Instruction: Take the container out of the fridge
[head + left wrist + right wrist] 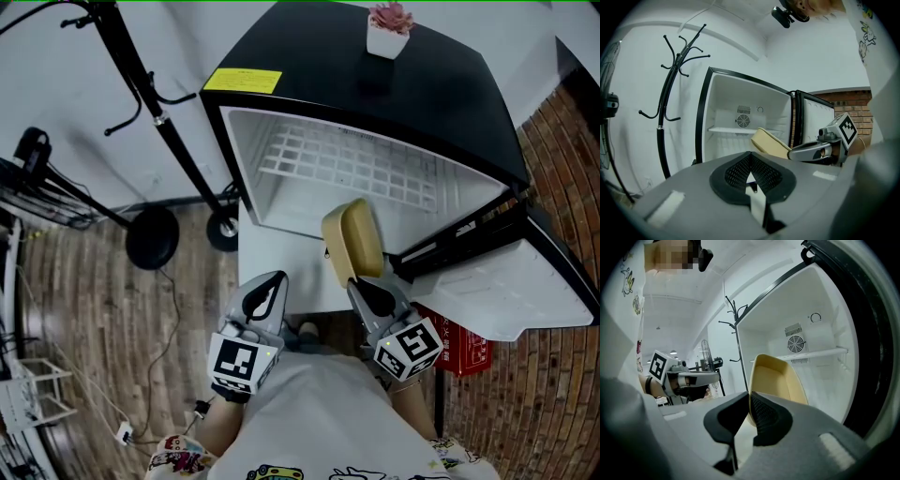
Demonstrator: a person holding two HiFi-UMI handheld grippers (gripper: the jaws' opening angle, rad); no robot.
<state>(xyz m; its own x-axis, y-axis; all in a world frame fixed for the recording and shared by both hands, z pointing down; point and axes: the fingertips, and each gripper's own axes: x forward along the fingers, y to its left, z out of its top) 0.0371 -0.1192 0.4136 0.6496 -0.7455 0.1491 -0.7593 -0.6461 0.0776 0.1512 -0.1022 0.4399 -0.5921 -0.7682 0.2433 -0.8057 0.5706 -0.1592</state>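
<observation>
— Looking largest first: where does the fridge (450, 103) sit from the claws?

— Straight ahead of both, with its cavity open towards them. Its door (506, 291) is swung out beside the right claw (361, 286), on that claw's outer side.

— And the container (354, 239)?

— It's a cream tub, directly ahead of the right claw and pinched by its near rim. That claw is clenched on the rim, one pad inside the tub and one outside. The tub's long axis runs on from the claw tips towards the cavity. It is turned on its side, with the hollow facing the left claw.

— Is it out?

— It hangs at the mouth, below the wire shelf (347, 164) and touching nothing I can see. Whether its far end has passed the front edge, I cannot tell.

— The left claw (274, 286)?

— Clenched on nothing, level with the right one and apart from the tub.

— So what does the next move call for?

— I'd judge a straight pull back along that long axis, away from the cavity. The right claw does the work; the door side leaves less room to swing.
</observation>
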